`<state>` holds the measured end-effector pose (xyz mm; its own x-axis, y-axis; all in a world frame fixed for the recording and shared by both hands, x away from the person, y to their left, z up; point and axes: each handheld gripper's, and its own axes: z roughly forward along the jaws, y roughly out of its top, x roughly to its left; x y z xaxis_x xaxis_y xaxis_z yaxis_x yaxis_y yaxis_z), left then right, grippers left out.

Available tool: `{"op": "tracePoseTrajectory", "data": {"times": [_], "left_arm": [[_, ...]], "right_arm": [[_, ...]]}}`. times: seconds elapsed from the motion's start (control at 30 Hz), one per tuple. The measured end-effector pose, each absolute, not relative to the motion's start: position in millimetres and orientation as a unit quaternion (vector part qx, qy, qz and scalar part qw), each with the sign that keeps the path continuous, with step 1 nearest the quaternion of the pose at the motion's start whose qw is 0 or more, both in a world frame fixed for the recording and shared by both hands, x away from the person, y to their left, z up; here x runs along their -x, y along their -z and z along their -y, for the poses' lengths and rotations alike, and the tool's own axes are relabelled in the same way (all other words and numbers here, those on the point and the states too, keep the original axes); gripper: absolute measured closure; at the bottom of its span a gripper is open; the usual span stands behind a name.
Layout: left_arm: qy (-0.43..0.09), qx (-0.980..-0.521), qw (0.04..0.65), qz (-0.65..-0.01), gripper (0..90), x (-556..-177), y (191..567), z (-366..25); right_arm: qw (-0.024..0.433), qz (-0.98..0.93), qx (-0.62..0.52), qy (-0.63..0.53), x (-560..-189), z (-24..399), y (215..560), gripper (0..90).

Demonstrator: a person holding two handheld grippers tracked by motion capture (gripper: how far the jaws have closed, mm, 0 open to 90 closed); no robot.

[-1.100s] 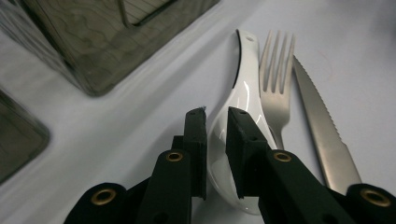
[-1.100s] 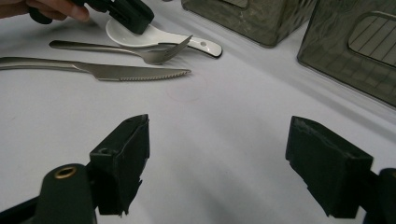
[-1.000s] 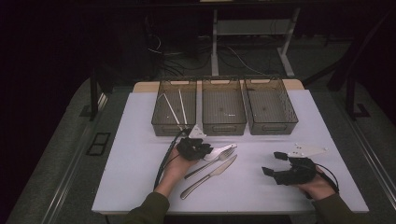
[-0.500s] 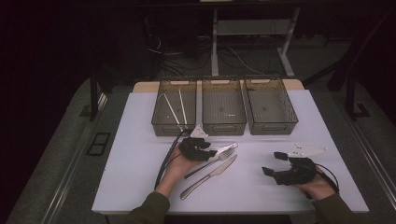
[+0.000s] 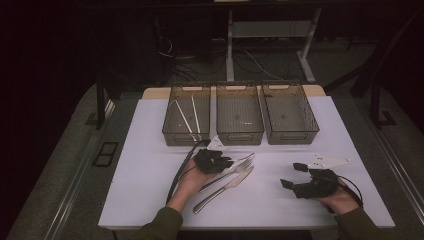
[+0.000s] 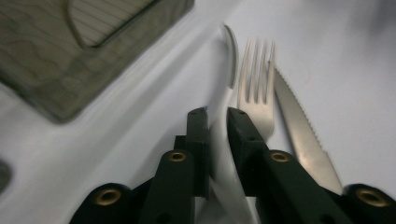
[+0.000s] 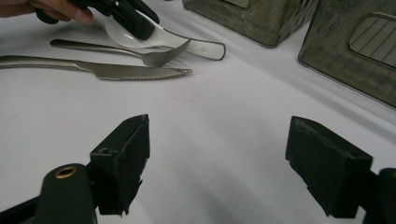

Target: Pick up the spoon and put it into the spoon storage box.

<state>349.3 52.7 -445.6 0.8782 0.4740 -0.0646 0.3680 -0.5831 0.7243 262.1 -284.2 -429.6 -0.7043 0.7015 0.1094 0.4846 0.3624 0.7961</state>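
White tabletop (image 5: 150, 175), three smoky bins (image 5: 240, 112) along its far edge, no legible writing. Left gripper (image 6: 217, 123), jaws just closing, clamps the white spoon (image 6: 224, 154) beside fork (image 6: 257, 88) and knife (image 6: 299, 126); right gripper (image 7: 215, 154) gapes empty.

Lab / data-collection setup, not a home or kitchen. Evidence: dark room, one lit white table (image 5: 150, 165) on what looks like a bare grey floor (image 5: 65, 165). Loose cables (image 5: 250, 60) run on the floor behind it, around the metal legs of a workbench frame (image 5: 230, 45). Black stand legs (image 5: 102, 95) flank the table on both sides. Three identical smoked-plastic bins (image 5: 240, 137) sit in a neat row at the far edge, cutlery laid out as test props. Black floor plate (image 5: 106, 154) at left, can't tell what it is. No household furniture or decor in view.
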Motion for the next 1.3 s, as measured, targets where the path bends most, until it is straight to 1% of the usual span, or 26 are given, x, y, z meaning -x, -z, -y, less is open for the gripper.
{"op": "tracePoseTrajectory", "data": {"times": [0.37,0.53,1.03,1.2,1.27,1.3], "left_arm": [[-0.097,-0.891,0.382,-0.225,79.5,-345,442,-49],[-0.106,-0.886,0.391,-0.226,79.6,-345,437,-53],[-0.108,-0.876,0.419,-0.215,79.6,-344,416,-60],[-0.102,-0.87,0.433,-0.211,79.6,-344,407,-63],[-0.098,-0.867,0.439,-0.214,79.6,-345,404,-64],[-0.096,-0.866,0.442,-0.214,79.6,-345,403,-65]], "right_arm": [[0.126,-0.815,-0.362,-0.434,-262,284,429,21.7],[0.128,-0.815,-0.361,-0.434,-262,284,429,21.6],[0.13,-0.812,-0.356,-0.444,-262,284,429,18.5],[0.128,-0.807,-0.358,-0.453,-263,283,432,11.1],[0.138,-0.802,-0.364,-0.453,-263,283,433,10.6],[0.141,-0.801,-0.367,-0.452,-263,283,433,6.0]]}}
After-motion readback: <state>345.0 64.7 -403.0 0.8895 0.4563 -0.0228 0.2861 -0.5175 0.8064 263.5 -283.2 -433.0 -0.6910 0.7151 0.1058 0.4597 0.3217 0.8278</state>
